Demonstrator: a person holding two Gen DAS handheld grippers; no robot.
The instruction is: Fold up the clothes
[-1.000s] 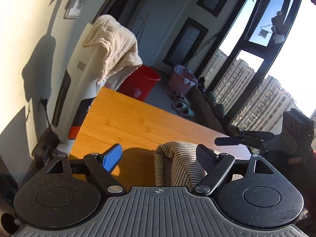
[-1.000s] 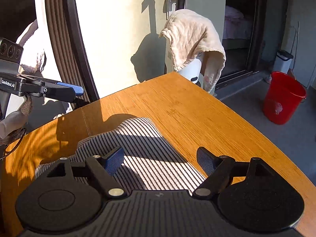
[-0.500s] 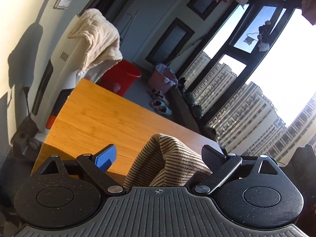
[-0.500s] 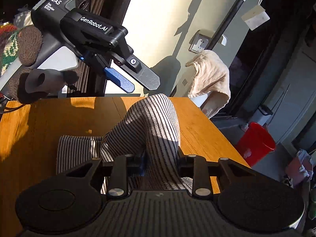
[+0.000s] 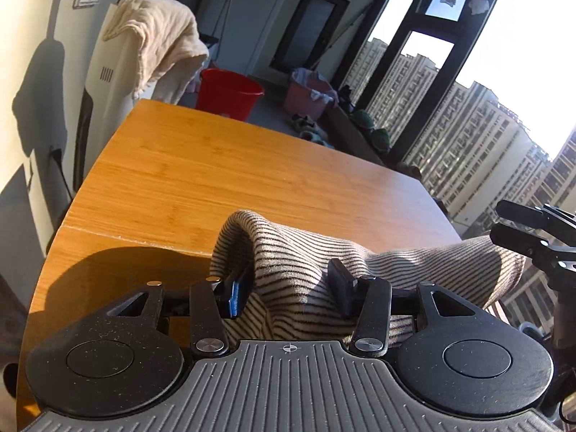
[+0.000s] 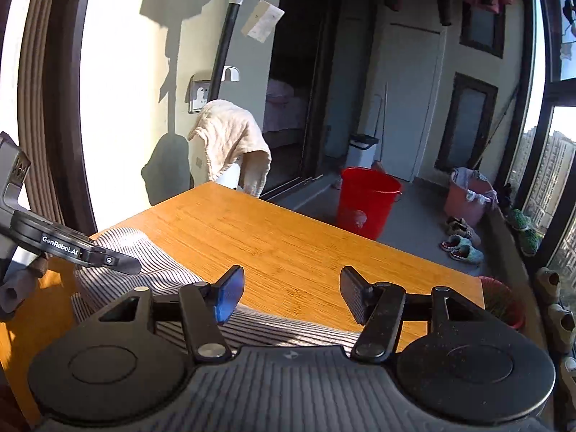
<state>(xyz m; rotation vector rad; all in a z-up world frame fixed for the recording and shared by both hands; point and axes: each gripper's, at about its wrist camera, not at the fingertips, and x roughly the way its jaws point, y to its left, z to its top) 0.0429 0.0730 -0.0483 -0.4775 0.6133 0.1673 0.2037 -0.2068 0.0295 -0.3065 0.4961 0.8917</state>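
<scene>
Left wrist view: left gripper (image 5: 288, 289) closed part-way onto a bunched fold of the striped garment (image 5: 414, 262), both fingers pressed into the cloth. Garment raised above the wooden table (image 5: 216, 165), draped from the fingers toward the right edge of frame. Right gripper (image 5: 532, 234) visible at far right, tips close beside the garment's far end; contact not determinable. Beyond the table: cream towel (image 5: 154, 32) hung over a white appliance, red bucket (image 5: 230, 91), pink basket (image 5: 309, 91), window with apartment towers.

Right wrist view: right gripper (image 6: 291, 293) with fingers spread wide, nothing between them, positioned above the table (image 6: 288, 237). Striped garment (image 6: 144, 262) at lower left, passing beneath the blue-padded finger (image 6: 228, 295) and continuing along the near table edge. Left gripper (image 6: 118, 262) at far left over the garment's raised end; finger spacing not determinable here. Background: cream towel (image 6: 230, 136), red bucket (image 6: 367, 198), pink basket (image 6: 468, 194), shoes (image 6: 460, 241) on the floor
</scene>
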